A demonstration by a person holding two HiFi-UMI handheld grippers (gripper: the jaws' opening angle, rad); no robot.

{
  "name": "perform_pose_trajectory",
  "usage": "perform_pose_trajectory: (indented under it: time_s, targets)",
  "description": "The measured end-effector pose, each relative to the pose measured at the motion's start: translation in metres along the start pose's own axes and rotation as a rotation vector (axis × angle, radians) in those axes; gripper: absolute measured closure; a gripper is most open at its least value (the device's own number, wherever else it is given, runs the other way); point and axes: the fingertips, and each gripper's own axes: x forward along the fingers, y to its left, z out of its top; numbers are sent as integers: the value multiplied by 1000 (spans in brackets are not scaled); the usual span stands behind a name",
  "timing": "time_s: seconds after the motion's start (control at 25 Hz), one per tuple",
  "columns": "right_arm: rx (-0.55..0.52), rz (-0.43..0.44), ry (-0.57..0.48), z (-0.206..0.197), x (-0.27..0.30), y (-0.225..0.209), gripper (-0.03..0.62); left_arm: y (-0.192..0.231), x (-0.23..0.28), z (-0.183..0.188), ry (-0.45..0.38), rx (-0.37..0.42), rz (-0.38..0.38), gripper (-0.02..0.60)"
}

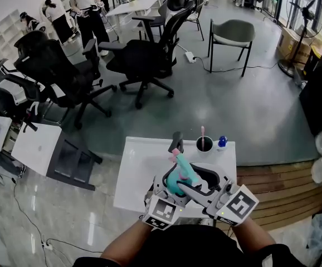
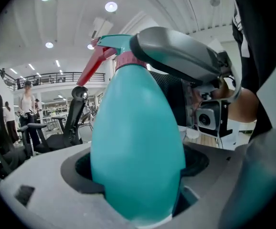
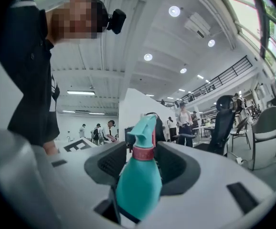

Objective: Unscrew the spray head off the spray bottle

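The spray bottle (image 1: 179,178) is presenting a smooth, opaque teal body, egg-shaped and narrowing to the neck. It is being held off the table, head uppermost and slightly tilted, with its body clamped between the jaws of the left gripper (image 2: 138,185). The spray head (image 2: 110,44) is sitting on the neck, not yet removed. It is teal, carrying a red-pink trigger (image 2: 92,66) and a pink collar (image 3: 143,152) seated against the body.

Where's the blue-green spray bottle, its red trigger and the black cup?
spray bottle (image 2: 138,147): left gripper view, middle of its teal belly.
red trigger (image 2: 94,67): left gripper view, halfway along the lever.
black cup (image 1: 204,148): head view, its front wall.
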Motion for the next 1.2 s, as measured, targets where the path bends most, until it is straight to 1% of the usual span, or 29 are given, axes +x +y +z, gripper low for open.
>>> perform_pose_trajectory:
  time_s: [0.12,0.2,0.28,0.4,0.52,0.6,0.68,0.8,0.88,1.0,1.12,1.2]
  targets:
    - [-10,-53,14,-1,3,0,407,-1,1,7,0,29,29,132]
    - [-9,-66,15,-1,3,1,422,-2,0,8,-8,28,32,133]
    - [2,-59,8,1,2,3,430,-4,-2,9,-19,29,22,133]
    - [4,-33,6,4,0,6,439,-9,-4,12,-44,38,-17,132]
    - [5,-4,11,6,-4,9,442,-12,-6,14,-47,74,-25,132]
    - [22,19,9,7,-8,9,442,-17,-8,22,-69,100,-52,133]
    - [31,53,0,11,-12,11,444,-24,-13,30,-102,116,-111,132]
    - [23,123,-25,20,-19,19,444,-39,-21,34,-138,131,-238,132]
    - [39,176,-21,26,-22,29,444,-47,-28,39,-176,154,-322,133]
    - [29,277,-3,28,-28,46,444,-63,-41,67,-270,171,-459,133]
    - [0,394,-8,31,-37,61,444,-80,-54,74,-300,182,-592,133]
    - [1,455,-15,34,-42,68,444,-88,-60,76,-313,185,-649,133]
